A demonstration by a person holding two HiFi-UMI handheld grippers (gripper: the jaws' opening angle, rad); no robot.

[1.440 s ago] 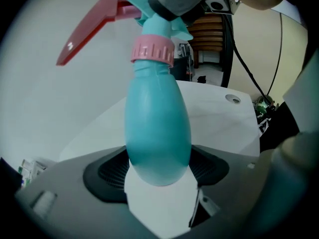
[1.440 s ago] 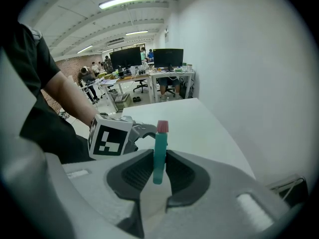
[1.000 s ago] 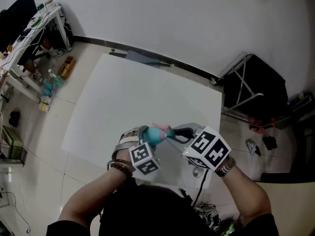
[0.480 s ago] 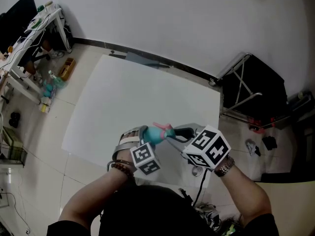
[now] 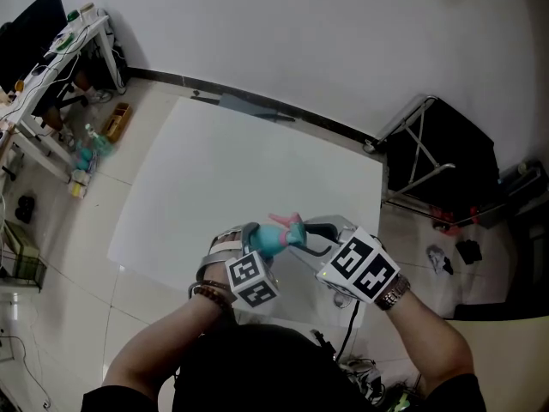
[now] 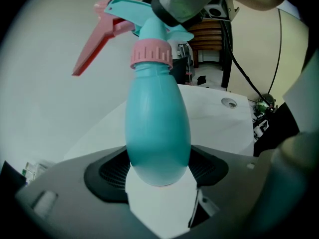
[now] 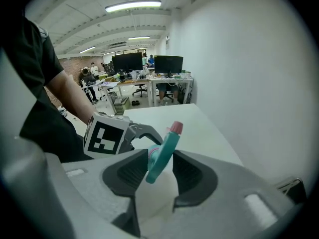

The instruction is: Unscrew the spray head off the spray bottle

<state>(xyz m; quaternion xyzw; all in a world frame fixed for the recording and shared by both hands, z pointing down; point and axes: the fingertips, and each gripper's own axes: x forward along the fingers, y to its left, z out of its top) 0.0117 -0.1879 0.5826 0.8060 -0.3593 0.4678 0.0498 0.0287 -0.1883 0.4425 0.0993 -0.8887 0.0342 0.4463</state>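
A teal spray bottle with a pink collar and a pink trigger stands up out of my left gripper, which is shut on its body. In the head view the bottle hangs over the table's near edge between both grippers. My right gripper reaches around the teal spray head. Its jaws are opening: the head lies close to the left pad, and a gap shows at the right pad. The pink nozzle tip pokes out beyond the jaws.
Below lies a white table with a round grommet hole. A black folding stand is on the floor at the right. A cluttered desk is at the far left. Office desks with monitors fill the room beyond the table.
My right gripper's marker cube has slid slightly down and left. The bottle and my left gripper have stayed nearly where they were.
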